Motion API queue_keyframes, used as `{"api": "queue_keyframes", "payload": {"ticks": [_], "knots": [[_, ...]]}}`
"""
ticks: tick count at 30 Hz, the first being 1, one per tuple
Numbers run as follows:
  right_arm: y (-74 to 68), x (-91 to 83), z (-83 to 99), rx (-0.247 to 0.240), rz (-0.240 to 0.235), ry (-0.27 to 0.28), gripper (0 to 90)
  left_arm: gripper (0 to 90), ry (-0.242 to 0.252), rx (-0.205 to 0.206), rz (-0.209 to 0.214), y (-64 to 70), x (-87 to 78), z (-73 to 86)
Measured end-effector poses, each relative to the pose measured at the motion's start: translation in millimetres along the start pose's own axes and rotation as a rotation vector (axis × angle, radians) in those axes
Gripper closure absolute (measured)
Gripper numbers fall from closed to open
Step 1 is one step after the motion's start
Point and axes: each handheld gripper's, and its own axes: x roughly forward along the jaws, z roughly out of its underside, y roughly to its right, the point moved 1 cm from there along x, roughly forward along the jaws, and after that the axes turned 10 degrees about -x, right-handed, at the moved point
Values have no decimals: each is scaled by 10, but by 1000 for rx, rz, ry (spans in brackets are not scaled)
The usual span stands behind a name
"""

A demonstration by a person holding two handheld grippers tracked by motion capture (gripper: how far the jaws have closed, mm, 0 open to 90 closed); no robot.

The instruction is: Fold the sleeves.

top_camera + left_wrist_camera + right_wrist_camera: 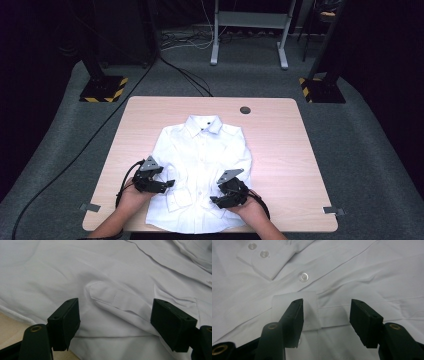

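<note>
Two grippers: left gripper (169, 184) | right gripper (214, 200) | both gaping over shirt (200, 150) front

both grippers black: left gripper (169, 183) and right gripper (214, 200) each topped by a grey three-cornered plate, black cable trailing behind. blocky jaw pads with small screw holes, brass-ringed pivots behind the jaws.

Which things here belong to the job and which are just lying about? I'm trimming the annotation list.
In the job:
white shirt, lying flat on the table
left gripper, jaws open over the shirt
right gripper, jaws open over the shirt

Lying about:
grey stand
floor cables
striped bases
</note>
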Motion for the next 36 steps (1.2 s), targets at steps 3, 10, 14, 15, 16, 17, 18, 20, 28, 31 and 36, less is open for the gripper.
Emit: {"api": "queue_keyframes", "payload": {"ticks": [3, 10, 14, 15, 16, 17, 18, 20, 28, 31, 36], "knots": [[56, -82, -37, 2, 22, 32, 430, 228, 19, -2, 4, -12, -36, -50], [292, -278, -40, 10, 104, 69, 408, 230, 37, 23, -27, -71, -176, -227], [480, -267, 23, 43, 166, 62, 374, 230, 46, -8, -48, -158, -149, -345], [531, -242, 41, 61, 180, 59, 373, 230, 52, -31, -47, -178, -113, -362], [581, -211, 62, 82, 190, 61, 372, 230, 54, -45, -45, -196, -74, -370], [620, -181, 81, 107, 198, 65, 372, 230, 54, -55, -46, -207, -19, -371], [656, -148, 104, 127, 210, 76, 368, 230, 53, -58, -48, -207, 12, -366], [679, -111, 124, 143, 223, 85, 368, 229, 48, -57, -46, -193, 99, -342], [699, 8, 192, 117, 230, 46, 366, 224, -14, 1, -75, -166, 237, -253], [682, 32, 219, 114, 227, 43, 370, 221, -8, 17, -82, -162, 244, -204], [698, 29, 244, 132, 210, 55, 370, 227, -16, 32, -72, -165, 183, -210]]}}
